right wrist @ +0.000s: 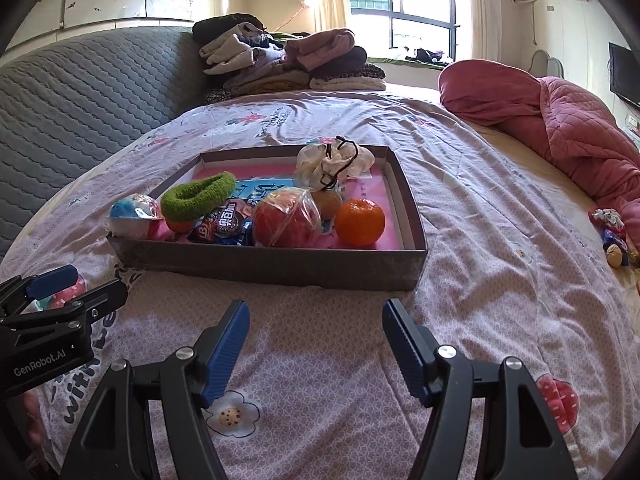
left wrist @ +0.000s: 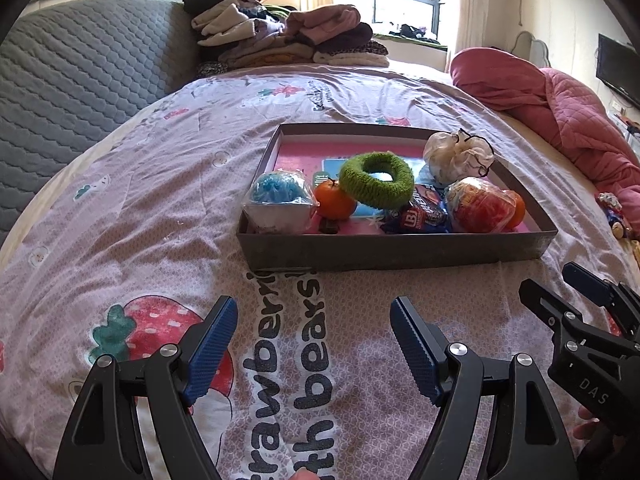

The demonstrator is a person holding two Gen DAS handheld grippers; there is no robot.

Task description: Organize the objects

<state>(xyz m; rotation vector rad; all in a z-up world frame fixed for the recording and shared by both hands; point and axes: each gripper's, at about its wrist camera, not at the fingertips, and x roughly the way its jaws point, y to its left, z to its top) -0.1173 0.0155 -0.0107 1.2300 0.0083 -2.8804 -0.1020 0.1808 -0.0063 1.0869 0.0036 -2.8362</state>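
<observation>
A shallow grey box (left wrist: pixel 396 250) (right wrist: pixel 264 266) with a pink floor sits on the bed. In it lie a green knitted ring (left wrist: pixel 376 180) (right wrist: pixel 198 196), an orange (right wrist: pixel 360 222) (left wrist: pixel 334 200), a bagged red ball (left wrist: pixel 480 206) (right wrist: pixel 286 218), a bagged blue ball (left wrist: pixel 278 196) (right wrist: pixel 134 214), a blue snack packet (left wrist: pixel 420 216) (right wrist: pixel 224 226) and a white drawstring pouch (left wrist: pixel 458 154) (right wrist: pixel 334 162). My left gripper (left wrist: pixel 314 320) is open and empty over the bedsheet in front of the box. My right gripper (right wrist: pixel 316 320) is open and empty too, beside it.
The bed has a lilac strawberry-print sheet (left wrist: pixel 132 216). A grey quilted headboard (left wrist: pixel 80 76) is on the left. Folded clothes (left wrist: pixel 288 36) are piled at the far side. A pink quilt (right wrist: pixel 560 124) lies on the right, with small toys (right wrist: pixel 612 236) near it.
</observation>
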